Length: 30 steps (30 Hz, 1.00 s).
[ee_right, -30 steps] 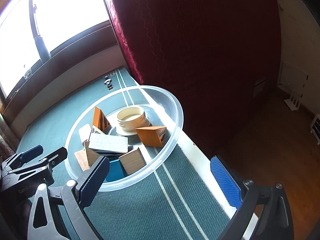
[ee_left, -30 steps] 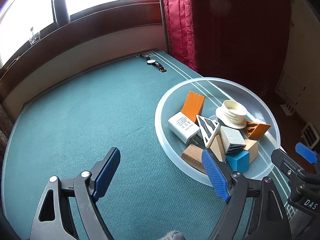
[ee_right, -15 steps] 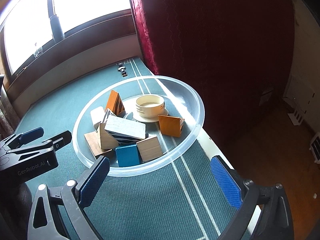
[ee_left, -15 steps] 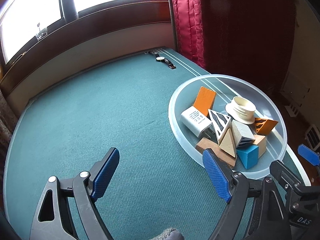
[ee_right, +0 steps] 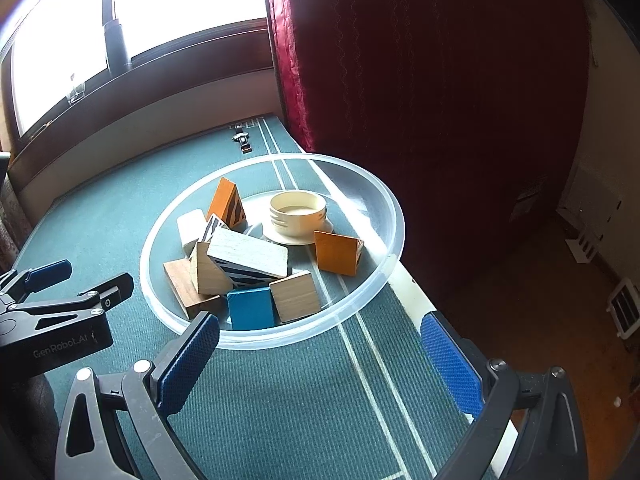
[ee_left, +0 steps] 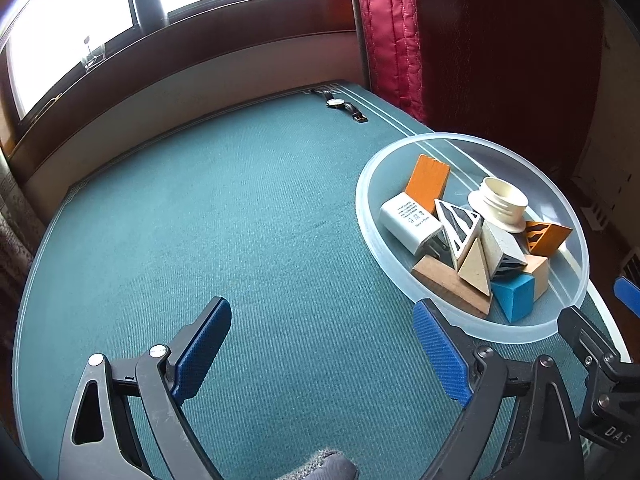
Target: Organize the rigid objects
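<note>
Hovering over green table, left gripper spread wide, holding nothing. At table's right edge, clear bowl filled with blocks, cream lid, white charger. Right gripper likewise agape, empty, near bowl's rim.

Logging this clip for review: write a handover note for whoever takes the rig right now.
Left gripper: jaws open, empty, over bare cloth beside the bowl.
Right gripper: jaws open, empty, just short of the bowl's near rim.
Things: all piled in the bowl at the table's right edge: blue block, plain block, striped block, orange wedges, charger, cream lid. A watch lies at the far end.
Done: nothing out of the bowl.
Left: take the pieces out and arrange them.
</note>
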Tool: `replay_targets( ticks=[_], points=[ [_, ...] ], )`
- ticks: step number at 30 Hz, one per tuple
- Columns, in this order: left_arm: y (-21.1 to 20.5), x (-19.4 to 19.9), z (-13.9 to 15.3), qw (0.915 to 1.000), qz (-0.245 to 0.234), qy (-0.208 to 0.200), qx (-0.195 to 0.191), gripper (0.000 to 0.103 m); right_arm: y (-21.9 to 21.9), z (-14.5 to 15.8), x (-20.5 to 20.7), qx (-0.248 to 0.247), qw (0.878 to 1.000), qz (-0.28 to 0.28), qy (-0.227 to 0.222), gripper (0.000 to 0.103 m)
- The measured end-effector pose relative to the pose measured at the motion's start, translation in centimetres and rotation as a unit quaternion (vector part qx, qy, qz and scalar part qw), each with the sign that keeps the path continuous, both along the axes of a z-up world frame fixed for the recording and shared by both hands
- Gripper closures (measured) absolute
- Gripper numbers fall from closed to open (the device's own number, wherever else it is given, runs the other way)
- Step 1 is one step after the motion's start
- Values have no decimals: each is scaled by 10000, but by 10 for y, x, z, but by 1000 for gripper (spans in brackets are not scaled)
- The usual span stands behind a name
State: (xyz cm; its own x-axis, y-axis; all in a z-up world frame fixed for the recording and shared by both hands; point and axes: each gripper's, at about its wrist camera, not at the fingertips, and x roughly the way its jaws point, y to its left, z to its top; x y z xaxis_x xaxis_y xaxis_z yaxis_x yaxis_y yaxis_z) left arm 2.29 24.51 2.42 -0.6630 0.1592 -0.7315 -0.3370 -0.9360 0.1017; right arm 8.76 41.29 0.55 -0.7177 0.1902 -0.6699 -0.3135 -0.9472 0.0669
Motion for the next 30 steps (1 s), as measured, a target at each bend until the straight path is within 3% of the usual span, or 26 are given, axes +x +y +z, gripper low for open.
replay_targets(
  ticks=[30],
  points=[
    [6, 8, -3, 9999, -151, -2, -79, 6, -4, -4, -3, 62, 9999, 2, -145, 0]
  ],
)
